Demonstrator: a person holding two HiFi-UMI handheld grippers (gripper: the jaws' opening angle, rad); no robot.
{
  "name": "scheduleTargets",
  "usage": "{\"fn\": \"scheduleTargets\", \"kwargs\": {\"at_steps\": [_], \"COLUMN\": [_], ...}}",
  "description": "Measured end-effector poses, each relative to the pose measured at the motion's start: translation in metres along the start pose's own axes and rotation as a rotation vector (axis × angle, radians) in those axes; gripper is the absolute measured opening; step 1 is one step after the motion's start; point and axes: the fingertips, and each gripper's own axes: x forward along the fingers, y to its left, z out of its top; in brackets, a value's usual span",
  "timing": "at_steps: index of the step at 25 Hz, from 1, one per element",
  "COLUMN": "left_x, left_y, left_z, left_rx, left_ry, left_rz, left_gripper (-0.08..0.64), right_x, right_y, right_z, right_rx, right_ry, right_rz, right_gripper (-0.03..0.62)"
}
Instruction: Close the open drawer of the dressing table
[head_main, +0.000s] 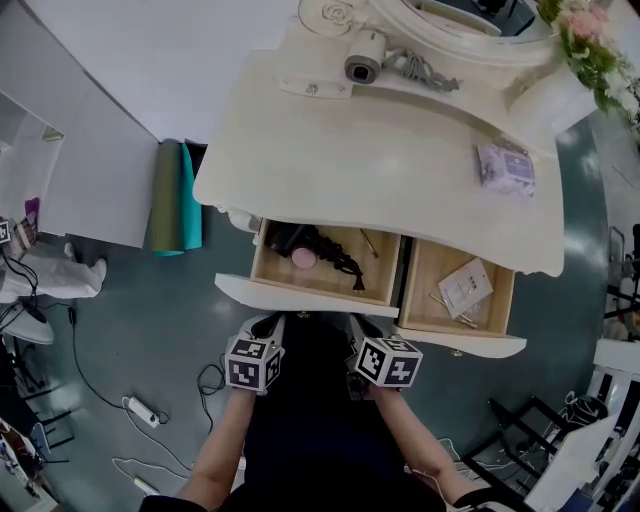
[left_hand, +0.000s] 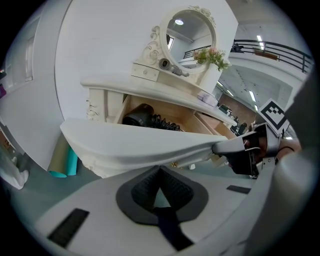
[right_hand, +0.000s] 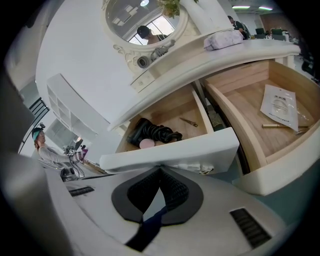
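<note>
Left gripper (head_main: 270, 321) and right gripper (head_main: 359, 323), jaws together, touch the drawer front (head_main: 300, 297).

Staged bedroom corner inside a big lab-type hall, not a real home. Dressing table (head_main: 400, 170) with oval mirror (left_hand: 190, 32) and flowers (head_main: 585, 40) backs onto a bare white partition wall (head_main: 150, 60). Grey-green industrial floor (head_main: 130, 320) with loose cables (head_main: 90, 380) and a power strip (head_main: 143, 410). Rolled mats (head_main: 168, 200) sit beside the table, black stands (head_main: 560, 440) at the right edge. Left gripper view shows a mezzanine railing (left_hand: 280, 50) and strip ceiling lights (left_hand: 259, 39). Right gripper view shows a person (right_hand: 42, 147) among equipment, plus white open shelving (right_hand: 65, 107).
</note>
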Motion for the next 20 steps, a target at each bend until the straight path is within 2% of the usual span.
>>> {"fn": "scheduleTargets", "kwargs": {"at_steps": [6,20], "left_x": [0.007,0.020], "left_y": [0.002,0.006], "left_z": [0.011,0.033], "left_rx": [0.003,0.006], "left_ry": [-0.006,-0.021], "left_rz": [-0.006,-0.023], "left_gripper": [0.008,0.008], "right_x": [0.006,0.018], "right_y": [-0.002,-0.005], "right_z": [0.012,0.035], "right_rx": [0.032,0.037], "right_ry": [-0.036,-0.067], "right_rz": [-0.014,-0.044], "right_gripper": [0.008,0.008]}}
